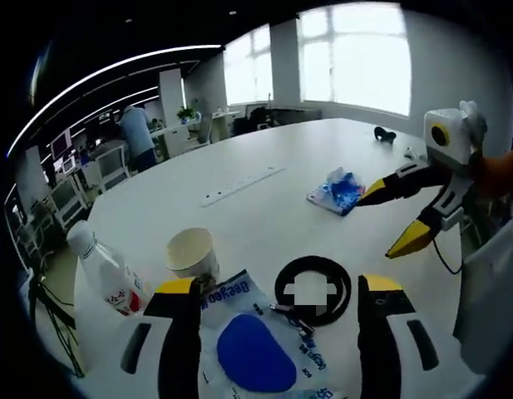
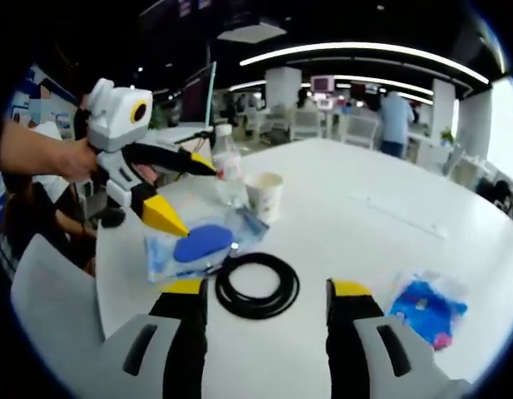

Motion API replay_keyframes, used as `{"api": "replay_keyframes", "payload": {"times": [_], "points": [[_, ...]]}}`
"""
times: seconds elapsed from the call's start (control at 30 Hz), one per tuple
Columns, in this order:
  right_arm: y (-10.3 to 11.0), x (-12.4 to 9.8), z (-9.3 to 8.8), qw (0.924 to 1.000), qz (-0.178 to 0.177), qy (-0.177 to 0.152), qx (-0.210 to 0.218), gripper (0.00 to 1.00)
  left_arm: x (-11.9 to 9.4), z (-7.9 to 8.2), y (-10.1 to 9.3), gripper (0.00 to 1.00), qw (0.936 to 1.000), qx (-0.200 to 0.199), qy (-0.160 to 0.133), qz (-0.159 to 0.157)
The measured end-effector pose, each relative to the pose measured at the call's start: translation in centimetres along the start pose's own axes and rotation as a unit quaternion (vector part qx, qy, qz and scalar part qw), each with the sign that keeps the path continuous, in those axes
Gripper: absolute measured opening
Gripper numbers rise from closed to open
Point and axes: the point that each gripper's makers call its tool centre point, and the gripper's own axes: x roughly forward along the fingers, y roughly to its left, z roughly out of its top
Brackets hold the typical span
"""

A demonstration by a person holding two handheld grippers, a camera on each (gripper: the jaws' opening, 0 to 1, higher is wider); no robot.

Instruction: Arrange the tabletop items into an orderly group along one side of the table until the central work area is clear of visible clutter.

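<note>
On the white table (image 1: 264, 224) a flat clear packet with a blue oval (image 1: 248, 349) lies between the jaws of my left gripper (image 1: 278, 287), which is open and empty. A black cable coil (image 1: 314, 287) rests just ahead of it. A paper cup (image 1: 192, 252) and a plastic bottle (image 1: 106, 270) stand to the left. My right gripper (image 1: 381, 224) hovers open near a crumpled blue packet (image 1: 337, 191). In the right gripper view the right gripper (image 2: 267, 289) stands open before the coil (image 2: 258, 285), with the flat packet (image 2: 202, 245), cup (image 2: 264, 195), bottle (image 2: 229, 174), left gripper (image 2: 185, 197) and crumpled packet (image 2: 426, 307).
A long white strip (image 1: 239, 187) lies mid-table, and a small black object (image 1: 385, 133) sits at the far edge. A grey chair (image 2: 48, 307) stands by the table's near edge. A person (image 1: 138, 133) works at desks beyond the table.
</note>
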Motion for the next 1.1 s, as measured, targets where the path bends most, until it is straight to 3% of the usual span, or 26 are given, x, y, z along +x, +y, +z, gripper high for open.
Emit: {"api": "replay_keyframes", "payload": {"times": [0.37, 0.67, 1.1], "points": [[-0.6, 0.6, -0.4, 0.9997, -0.001, 0.007, 0.022, 0.34, 0.6, -1.4, -0.2, 0.63, 0.9997, -0.016, 0.016, 0.002], [-0.4, 1.2, -0.9, 0.9994, 0.006, 0.015, 0.029, 0.31, 1.3, -2.7, -0.8, 0.57, 0.9994, -0.013, 0.031, -0.006], [-0.9, 2.2, -1.7, 0.9987, 0.011, 0.029, 0.04, 0.24, 2.5, -4.4, -1.2, 0.41, 0.9972, -0.049, 0.053, -0.019]]}}
